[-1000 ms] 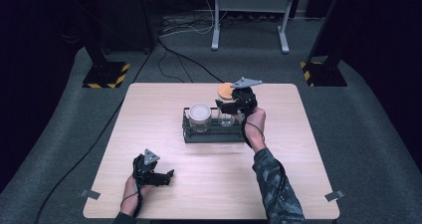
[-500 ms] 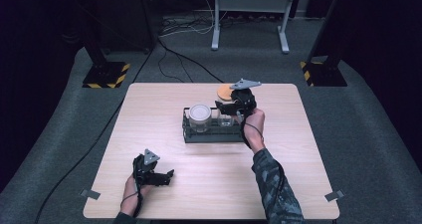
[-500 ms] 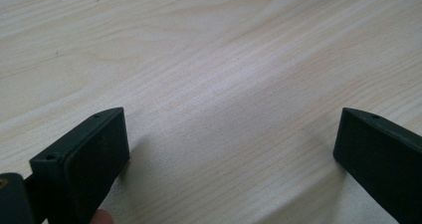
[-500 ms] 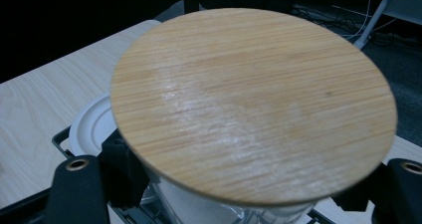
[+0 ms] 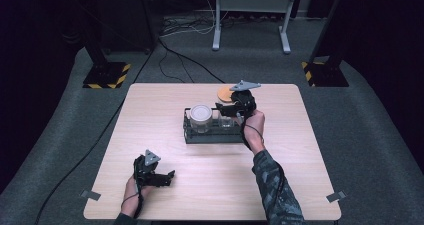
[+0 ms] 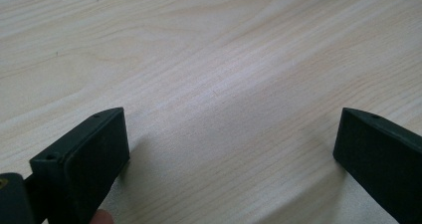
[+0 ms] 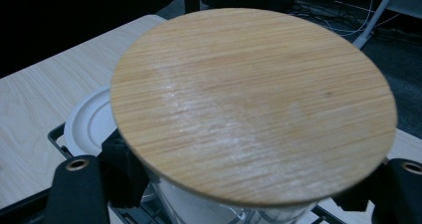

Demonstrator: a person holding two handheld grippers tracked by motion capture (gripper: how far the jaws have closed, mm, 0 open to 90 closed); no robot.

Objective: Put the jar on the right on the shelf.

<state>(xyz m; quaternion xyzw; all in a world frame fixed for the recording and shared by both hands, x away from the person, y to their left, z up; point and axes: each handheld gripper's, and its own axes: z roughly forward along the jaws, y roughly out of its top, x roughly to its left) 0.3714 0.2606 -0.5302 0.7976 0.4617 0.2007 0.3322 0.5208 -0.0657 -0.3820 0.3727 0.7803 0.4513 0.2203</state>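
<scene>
A recording studio or lab is suggested rather than a home. A lone light-wood bench (image 5: pixel 215 185) is set in the middle of a grey carpeted floor (image 5: pixel 370 135), with darkness kept all around it. Black stands with yellow-and-black hazard-striped bases (image 5: pixel 105 76) are placed at the bench's far corners, cables (image 5: pixel 185 60) are trailed across the carpet, and a grey metal frame (image 5: pixel 250 15) is seen behind. Tape marks (image 5: pixel 335 197) are stuck at the bench's near corners.

A pale wooden bench (image 5: pixel 300 185) carries a black wire rack (image 5: pixel 210 135) near its middle, set a little toward the far edge.
</scene>
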